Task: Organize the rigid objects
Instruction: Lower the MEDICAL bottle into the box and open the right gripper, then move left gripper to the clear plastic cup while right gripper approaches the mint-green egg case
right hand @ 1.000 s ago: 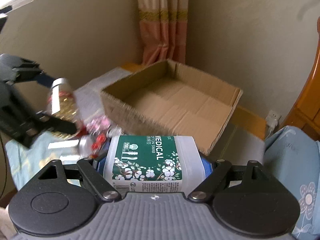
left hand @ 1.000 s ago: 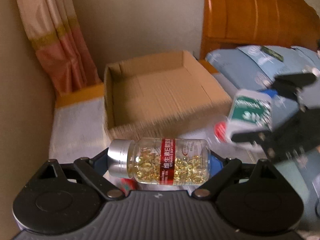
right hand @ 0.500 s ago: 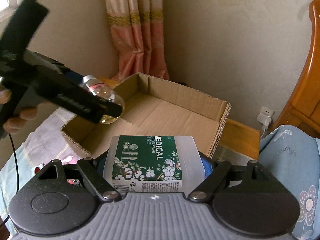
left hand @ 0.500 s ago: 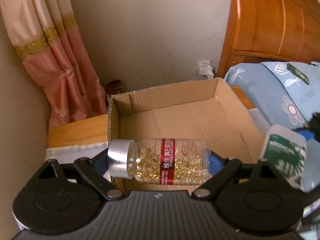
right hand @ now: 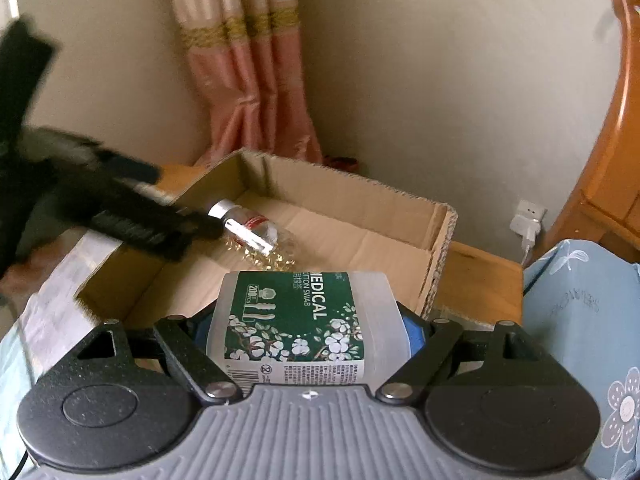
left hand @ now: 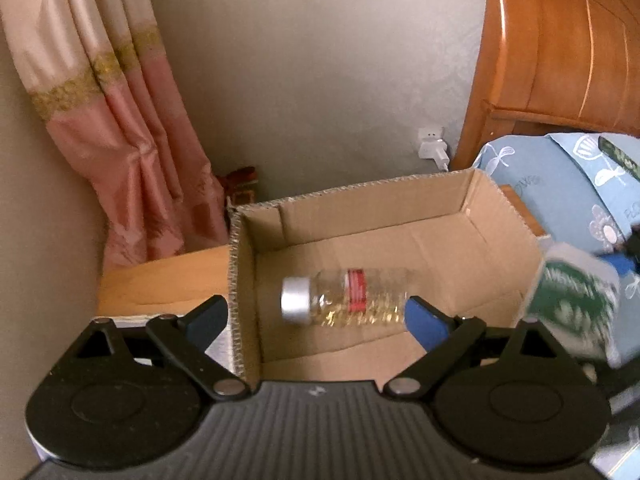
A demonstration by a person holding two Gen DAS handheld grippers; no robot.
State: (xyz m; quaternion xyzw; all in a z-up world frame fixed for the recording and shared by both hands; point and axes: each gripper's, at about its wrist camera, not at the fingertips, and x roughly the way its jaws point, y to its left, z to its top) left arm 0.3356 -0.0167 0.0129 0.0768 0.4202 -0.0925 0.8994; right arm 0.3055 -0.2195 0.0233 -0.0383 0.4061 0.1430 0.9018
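Beyond our left fingertips hangs a pink curtain [left hand: 120,152] against the pale wall [left hand: 320,80]. Below it a strip of wooden desk [left hand: 160,280] runs up to the left wall of the cardboard box [left hand: 240,280], whose corrugated edge passes just inside our left finger.

Our left gripper [left hand: 316,312] has its fingers [left hand: 208,316] spread wide apart, straddling that box wall. The capsule bottle [left hand: 344,298] lies on its side between and just ahead of them, silver cap toward the left finger, its base close to the blue pad of the right finger. It is blurred, so we cannot tell whether it touches the box floor or the pad. Ahead of it the box floor is bare cardboard up to the far wall.

To the right of our fingers the box's right wall rises. Past it are a blue floral pillow [left hand: 560,184], a wooden headboard [left hand: 560,40] and a wall socket [left hand: 432,144].

Our right gripper [right hand: 304,328] has its fingers [right hand: 416,332] clamped on the swab container [right hand: 300,320], which lies sideways over the near edge of the box. From this side, the left gripper reaches in ahead and to the left, blurred. The bottle sits ahead of our fingers, with open box floor to its right as far as the right wall.
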